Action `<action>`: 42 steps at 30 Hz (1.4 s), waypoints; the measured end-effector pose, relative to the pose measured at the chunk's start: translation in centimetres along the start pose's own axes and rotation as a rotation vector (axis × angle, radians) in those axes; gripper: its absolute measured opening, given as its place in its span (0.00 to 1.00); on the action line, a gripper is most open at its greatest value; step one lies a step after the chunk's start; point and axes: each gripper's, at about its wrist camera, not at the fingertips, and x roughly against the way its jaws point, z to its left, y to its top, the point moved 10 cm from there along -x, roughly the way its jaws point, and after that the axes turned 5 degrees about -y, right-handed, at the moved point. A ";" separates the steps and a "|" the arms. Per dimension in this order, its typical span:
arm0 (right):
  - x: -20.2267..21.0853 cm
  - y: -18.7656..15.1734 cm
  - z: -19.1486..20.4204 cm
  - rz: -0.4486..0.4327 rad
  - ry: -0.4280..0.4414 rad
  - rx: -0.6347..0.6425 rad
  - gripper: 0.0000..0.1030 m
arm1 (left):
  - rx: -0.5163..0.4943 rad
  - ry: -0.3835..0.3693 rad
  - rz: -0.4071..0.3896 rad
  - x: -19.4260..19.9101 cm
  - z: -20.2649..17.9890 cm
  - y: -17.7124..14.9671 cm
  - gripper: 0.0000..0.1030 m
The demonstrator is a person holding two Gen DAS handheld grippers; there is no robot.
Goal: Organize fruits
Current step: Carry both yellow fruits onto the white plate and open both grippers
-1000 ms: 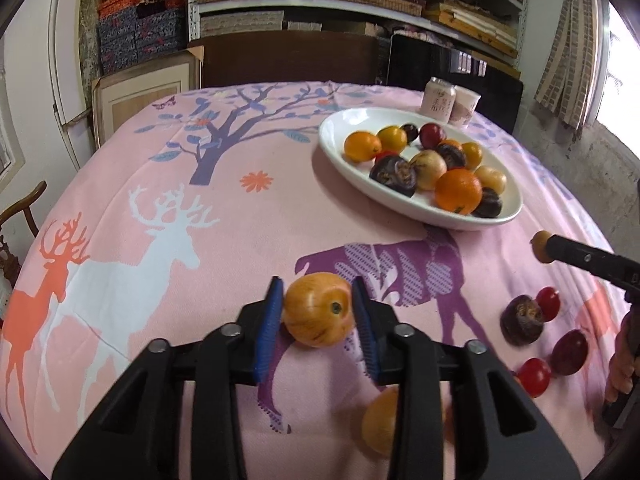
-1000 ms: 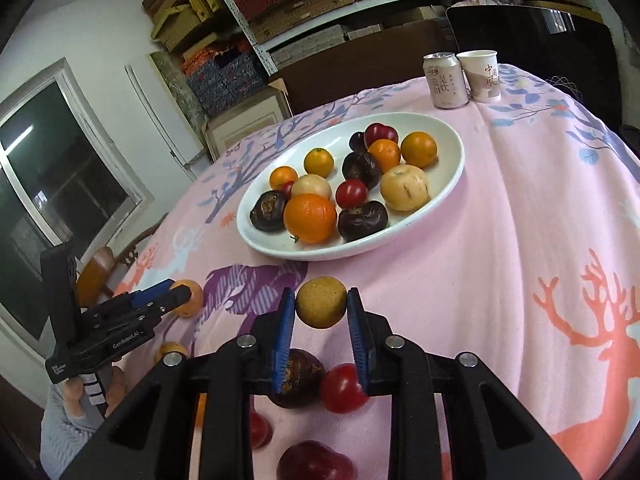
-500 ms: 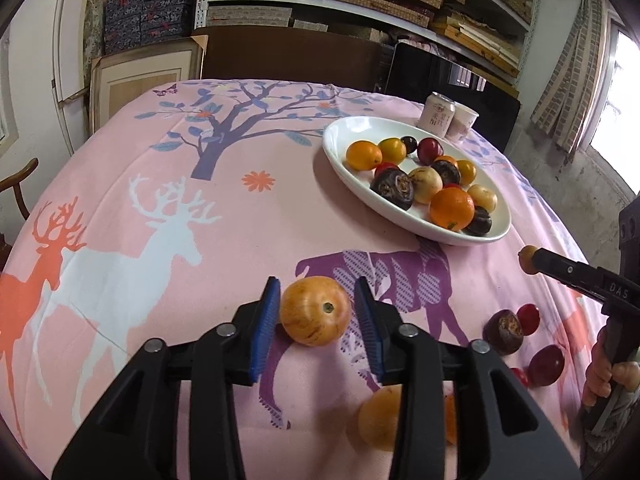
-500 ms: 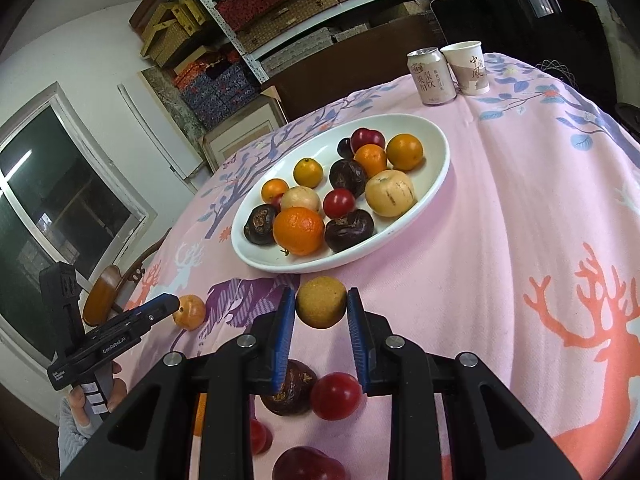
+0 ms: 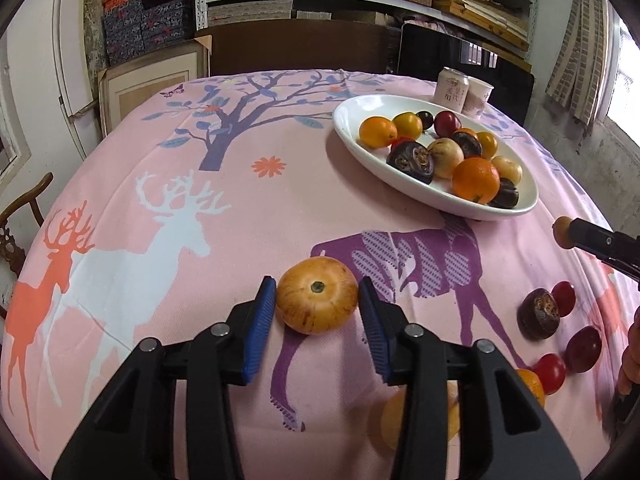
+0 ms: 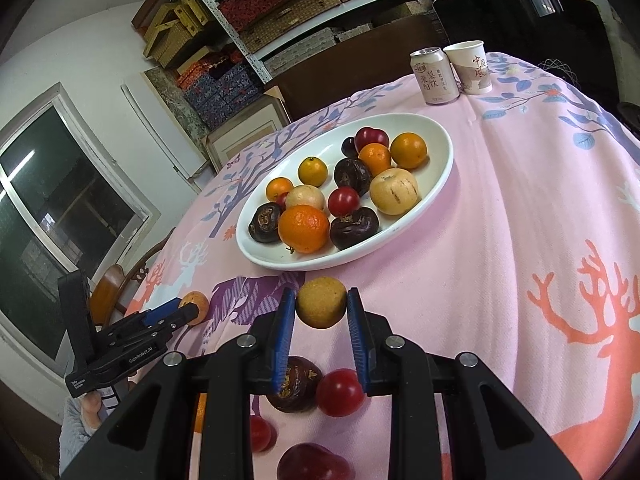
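A yellow-orange fruit [image 5: 317, 300] rests on the pink tablecloth between the blue pads of my left gripper [image 5: 316, 292]. That gripper is open, with a thin gap on each side of the fruit. My right gripper [image 6: 321, 320] is shut on a small brownish-yellow fruit [image 6: 321, 307], held above the cloth just in front of the white plate [image 6: 324, 146]. The plate [image 5: 352, 120] holds several oranges, dark fruits and red ones. Loose on the cloth lie a dark fruit [image 5: 538, 318], red fruits [image 5: 584, 348] and an orange [image 5: 420, 416], partly hidden behind my left fingers.
A drink can [image 6: 434, 76] and a paper cup [image 6: 472, 66] stand behind the plate at the table's far edge. A wooden chair [image 5: 24, 208] is at the left side. Shelves with boxes line the back wall. A person's hand [image 6: 90, 408] grips the left handle.
The left jaws have spread off the yellow-orange fruit, which now sits on the cloth between them. The right gripper keeps its hold on the small fruit and has hardly moved.
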 end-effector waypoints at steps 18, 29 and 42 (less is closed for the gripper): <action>0.8 1.9 0.5 -0.032 0.000 0.008 0.26 | 0.047 -0.031 -0.043 0.5 -0.7 4.4 0.38; -2.8 10.7 1.0 -0.056 -0.096 0.094 0.26 | 0.035 -0.123 -0.066 -5.0 -6.8 14.4 0.38; -3.5 10.4 -3.3 -0.074 -0.026 -0.081 0.69 | 0.070 -0.167 -0.081 -5.0 -6.2 13.8 0.86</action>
